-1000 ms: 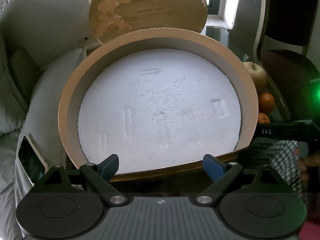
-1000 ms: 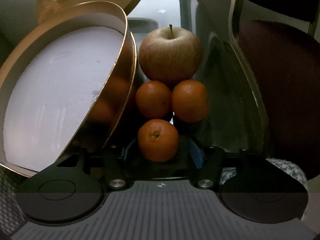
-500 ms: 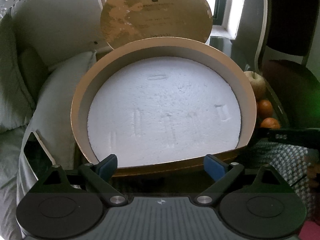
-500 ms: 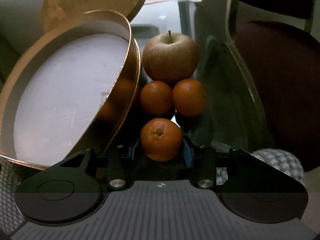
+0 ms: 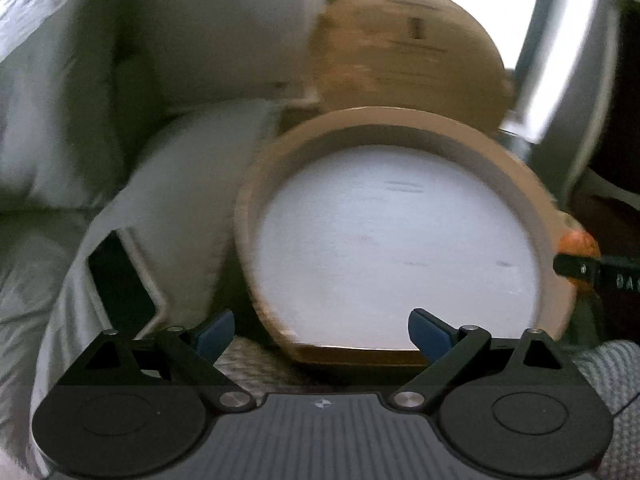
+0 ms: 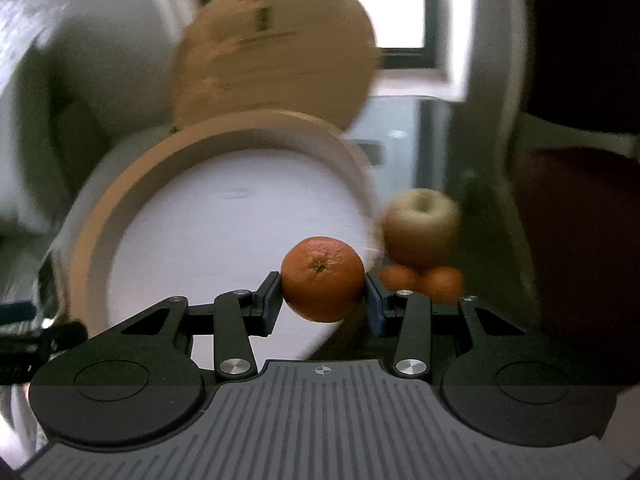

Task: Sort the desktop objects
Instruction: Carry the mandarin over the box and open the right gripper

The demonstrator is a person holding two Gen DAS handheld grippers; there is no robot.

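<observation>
My right gripper (image 6: 323,294) is shut on an orange (image 6: 322,279) and holds it lifted, in front of the right rim of the round gold box (image 6: 120,204). The box has a white foam floor (image 6: 224,248). An apple (image 6: 421,226) and two more oranges (image 6: 442,284) stay on the dark glass table right of the box. My left gripper (image 5: 320,334) is open and empty, just before the box's near rim (image 5: 360,350). In the left wrist view the box (image 5: 256,200) fills the middle, and the held orange (image 5: 579,243) shows at its right edge.
The box's round gold lid (image 5: 408,60) stands upright behind the box, also in the right wrist view (image 6: 276,52). Pale cushions (image 5: 180,184) and a phone-like device (image 5: 120,280) lie left of the box. A dark chair (image 6: 580,220) stands at the right. A houndstooth cloth (image 5: 612,376) lies near right.
My right gripper has closed on the nearest orange and lifted it leftward toward the box. My left gripper has pulled back and shifted left, still open.
</observation>
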